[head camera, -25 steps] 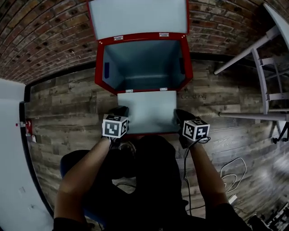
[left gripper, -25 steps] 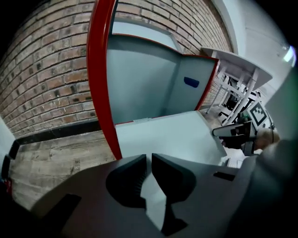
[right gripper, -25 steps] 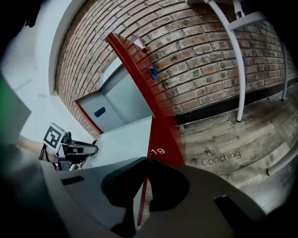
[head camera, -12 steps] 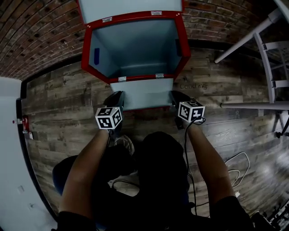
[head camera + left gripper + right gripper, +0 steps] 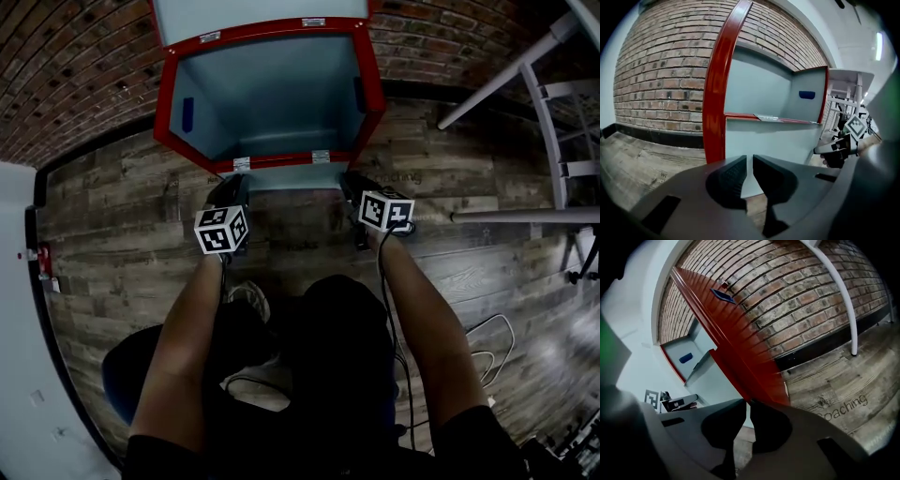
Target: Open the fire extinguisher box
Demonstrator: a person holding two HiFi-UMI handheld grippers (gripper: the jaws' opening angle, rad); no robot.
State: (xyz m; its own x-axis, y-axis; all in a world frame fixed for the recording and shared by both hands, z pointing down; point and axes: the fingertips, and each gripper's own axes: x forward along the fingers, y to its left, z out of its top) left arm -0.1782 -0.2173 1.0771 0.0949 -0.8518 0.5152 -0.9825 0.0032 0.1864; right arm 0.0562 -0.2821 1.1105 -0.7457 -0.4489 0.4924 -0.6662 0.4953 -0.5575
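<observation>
**Flap pinched at both corners, box standing open**

Nearest, in the head view, the person's forearms (image 5: 183, 347) run fwd over the wood floor (image 5: 122, 234), one tong in each hand. The left gripper (image 5: 749, 161) has its jaws drawn nearly together w/ only a sliver of gap. The pale edge of the front flap (image 5: 773, 140) runs down into that sliver, so it's clenched on the flap's left corner. The right gripper (image 5: 748, 404) is likewise nearly closed, tips meeting at the red-edged right corner. It reads as nipped on the flap too, tho the blur there makes that less sure.

So the flap lies btw the two tongs, spanning from one to the other. Its free edge is at the jaws and its far edge sits on two small hinges (image 5: 242, 164) at the front lip of the fire extinguisher box (image 5: 272, 94). The box stands on the floor just ahead of both grippers, against the brick wall (image 5: 75, 56). Its top lid (image 5: 253, 9) is thrown back, and the inside is pale and, as far as shows, empty.

Handling, prob.: painted sheet metal, so stiff, thin, light for its size and smooth enough to slip from the pads. Best hold is where the tongs are now, at the free-edge corners far from the hinges, one per side so it swings square w/o twisting. Let go early and it'd likely drop and clang. The thin edge wants a firm pinch, not a crushing one.

Farther off at right, a white frame (image 5: 525, 216) stands well apart.
</observation>
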